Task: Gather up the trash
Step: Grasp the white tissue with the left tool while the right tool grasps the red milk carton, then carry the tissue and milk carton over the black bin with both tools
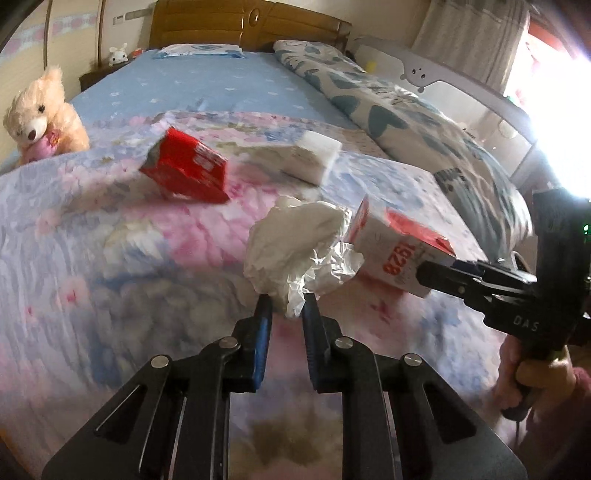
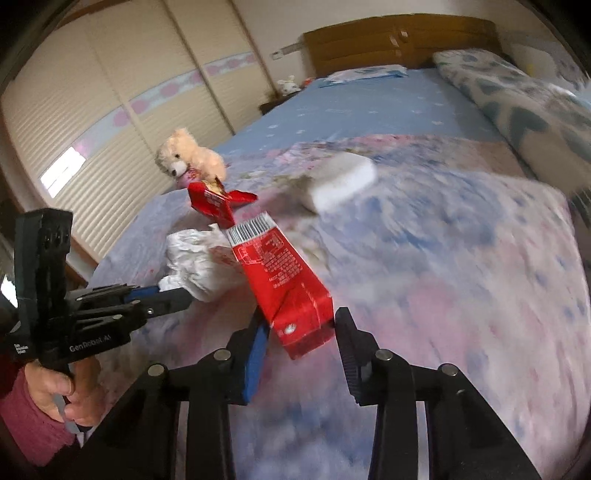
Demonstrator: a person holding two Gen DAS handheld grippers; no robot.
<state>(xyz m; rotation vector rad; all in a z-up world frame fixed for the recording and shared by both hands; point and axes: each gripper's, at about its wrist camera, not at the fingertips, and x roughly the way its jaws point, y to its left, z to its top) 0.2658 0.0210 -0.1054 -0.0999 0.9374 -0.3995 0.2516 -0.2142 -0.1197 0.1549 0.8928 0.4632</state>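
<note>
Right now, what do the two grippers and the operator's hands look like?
Both grippers, left gripper and right gripper, are black linkages with silver pivot pins and blue finger pads. Handle markings: "GenRobot.AI", "DAS". Bare hands, pink knit sleeves.

The crumpled white tissue paper (image 1: 295,243) looks thin, matt and creased, while the long red-and-white carton (image 2: 291,291) and the smaller red cardboard box (image 1: 186,171) are smooth printed card with a slight sheen. The pink-and-blue floral quilt (image 1: 110,258) on the bed is soft matt cloth, the cream teddy bear (image 1: 40,114) is fluffy plush, and the brown headboard (image 1: 236,22) is glossy varnished wood. The left gripper (image 1: 286,304) and right gripper (image 2: 299,325) are matt black plastic with bare metal rivets and blue pads (image 1: 262,332) on the jaws.
</note>
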